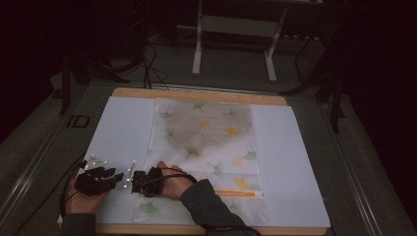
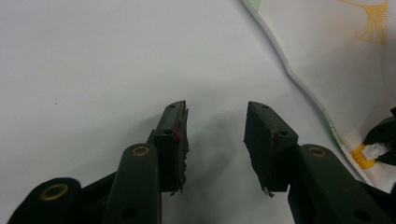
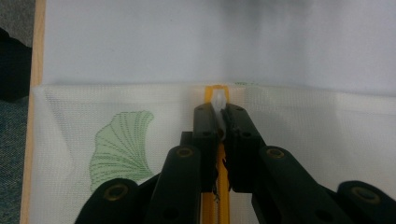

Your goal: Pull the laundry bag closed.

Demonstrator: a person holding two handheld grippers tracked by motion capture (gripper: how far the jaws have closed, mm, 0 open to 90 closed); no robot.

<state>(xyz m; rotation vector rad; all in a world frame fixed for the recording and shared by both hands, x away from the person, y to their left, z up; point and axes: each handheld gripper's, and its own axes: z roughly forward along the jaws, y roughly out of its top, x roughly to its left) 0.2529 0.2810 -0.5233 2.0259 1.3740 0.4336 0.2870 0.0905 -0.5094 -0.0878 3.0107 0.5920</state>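
1. My right tongs (image 3: 219, 122) are pinched shut on the white zip tab (image 3: 218, 103) of the bag (image 1: 206, 142). The tab sits right between the tips.
2. My left tongs (image 2: 215, 140) are open wide and hold nothing. They point at the bare white sheet (image 2: 93, 60).
3. The bag lies flat in the middle of the sheet on the table (image 1: 196, 92). It is a thin mesh bag with green and yellow leaves printed on it.
4. The orange zip (image 3: 210, 91) runs along the near part of the bag. The tab is at the zip's left end, at the bag's left edge, near me.
5. The bag's edge (image 2: 299, 74) is just beside my left tongs, on their right side. They do not touch it.
6. I think the bag is very light and soft. It will bend, bunch up and slide on the smooth sheet if I tug it.
7. The tab is small and hard, and I think it could slip out of the tips. A grip right on it, like now, seems best.
8. To pull the zip along, I think the bag must be held still. My left tongs could pinch the bag's edge near the zip end. Pinching only the thin cloth is safe, as it will not break, but it may wrinkle.
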